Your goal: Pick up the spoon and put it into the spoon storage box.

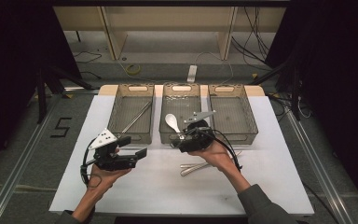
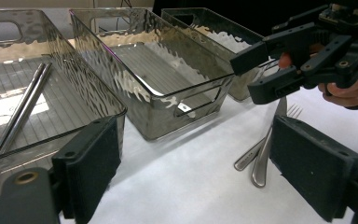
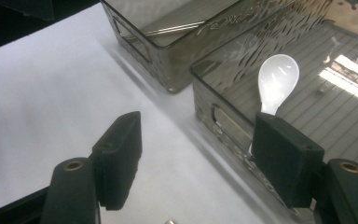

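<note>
Three clear bins stand in a row at the far side of the white tabletop [image 1: 270, 186], it seems so that cutlery can be sorted by kind. The left bin [image 1: 131, 133] holds a pair of metal chopsticks [image 1: 137, 116]. The middle bin [image 1: 164, 121] holds a white spoon [image 1: 171, 121], which lies with its bowl toward the back and its handle running toward the near wall. The right bin [image 1: 249, 121] looks bare.

The right tongs [image 1: 179, 142] sit at the near rim of the middle bin, just by the spoon's handle. Their jaws stand wide apart with nothing pressed between them. In the right gripper view the spoon [image 3: 278, 81] rises from behind one pad, and whether it touches that pad I cannot tell. This reads as a drop just made, the tongs gaping so the spoon can rest in its bin.

The left tongs [image 1: 137, 151] hover over the tabletop in front of the left bin, open and empty, apparently waiting out of the way.

Two metal pieces [image 1: 198, 168] lie side by side on the tabletop under the right hand [image 1: 216, 156]. The left gripper view shows tines on one, so a fork [image 2: 279, 116] is among them. They are probably next, likely for the right bin.
</note>
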{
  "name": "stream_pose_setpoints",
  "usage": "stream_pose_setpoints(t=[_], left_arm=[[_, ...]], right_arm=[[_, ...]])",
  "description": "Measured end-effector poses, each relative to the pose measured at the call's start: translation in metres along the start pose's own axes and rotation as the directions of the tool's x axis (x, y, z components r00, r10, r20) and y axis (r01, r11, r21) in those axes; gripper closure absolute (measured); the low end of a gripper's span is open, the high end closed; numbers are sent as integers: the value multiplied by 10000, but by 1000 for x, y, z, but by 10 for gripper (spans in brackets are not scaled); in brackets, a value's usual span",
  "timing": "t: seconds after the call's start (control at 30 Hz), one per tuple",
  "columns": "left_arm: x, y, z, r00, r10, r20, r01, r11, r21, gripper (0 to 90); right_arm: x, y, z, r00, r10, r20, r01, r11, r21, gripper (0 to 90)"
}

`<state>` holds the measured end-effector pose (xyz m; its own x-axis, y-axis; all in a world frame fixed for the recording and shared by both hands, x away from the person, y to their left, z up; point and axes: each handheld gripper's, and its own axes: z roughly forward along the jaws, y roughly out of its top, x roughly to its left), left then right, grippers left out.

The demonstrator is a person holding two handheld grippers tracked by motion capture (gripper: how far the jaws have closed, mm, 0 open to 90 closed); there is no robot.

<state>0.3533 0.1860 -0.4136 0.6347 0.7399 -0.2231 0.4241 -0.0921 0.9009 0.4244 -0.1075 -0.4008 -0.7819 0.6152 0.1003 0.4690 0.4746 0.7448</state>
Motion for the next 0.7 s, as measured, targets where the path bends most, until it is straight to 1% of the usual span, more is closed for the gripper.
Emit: stream_pose_setpoints(t=[0.1,0.17,0.2,0.3,0.33,0.37,0.4,0.43,0.47,0.5,0.53,0.57,0.6,0.63,0.67,0.7], left_arm=[[0,0,0,10000,29,-1,-29,10000,-10,157],[0,0,0,10000,16,-2,-16,10000,-20,157],[0,0,0,10000,-18,-7,18,10000,-43,157],[0,0,0,10000,-46,4,46,10000,-51,157],[0,1,1,10000,-61,10,61,10000,-47,157],[0,1,1,10000,-55,9,55,10000,-31,157],[-1,1,1,10000,-51,-2,51,10000,-26,157],[-1,1,2,10000,-16,16,16,10000,-12,157],[-1,1,2,10000,37,27,-37,10000,32,157],[-1,1,2,10000,37,23,-38,10000,34,157],[-1,1,3,10000,29,22,-29,10000,44,157],[-1,1,2,10000,22,18,-22,10000,48,157],[-1,1,2,10000,2,24,-2,10000,40,157],[-1,1,2,10000,-48,16,48,10000,-5,157],[-1,1,2,10000,-49,17,49,10000,-18,157],[-1,1,2,10000,-33,22,33,10000,-22,157]], right_arm=[[0,-4,-1,10000,48,32,-48,10000,-56,336],[0,-7,-1,9999,124,-12,-124,9999,29,323],[0,-9,-1,10000,77,32,-77,10000,60,321],[-2,-15,0,9998,180,79,-181,9997,155,316],[-3,-17,1,9999,150,65,-151,9998,159,316],[-4,-19,2,9996,259,88,-260,9995,184,317],[-4,-20,2,9997,229,109,-231,9996,188,321],[-4,-22,3,9995,269,175,-273,9994,222,340],[-5,-24,3,9993,245,269,-251,9994,235,381],[-5,-26,4,9993,118,341,-125,9997,200,430],[-6,-28,4,9995,57,325,-62,9999,160,457],[-6,-29,5,9996,50,292,-57,9997,242,471],[-6,-30,6,9992,31,392,-45,9994,333,494],[-6,-31,8,9987,-86,505,67,9993,378,511],[-7,-32,9,9984,-146,539,120,9988,483,530],[-6,-33,10,9986,-62,521,32,9984,571,550]])
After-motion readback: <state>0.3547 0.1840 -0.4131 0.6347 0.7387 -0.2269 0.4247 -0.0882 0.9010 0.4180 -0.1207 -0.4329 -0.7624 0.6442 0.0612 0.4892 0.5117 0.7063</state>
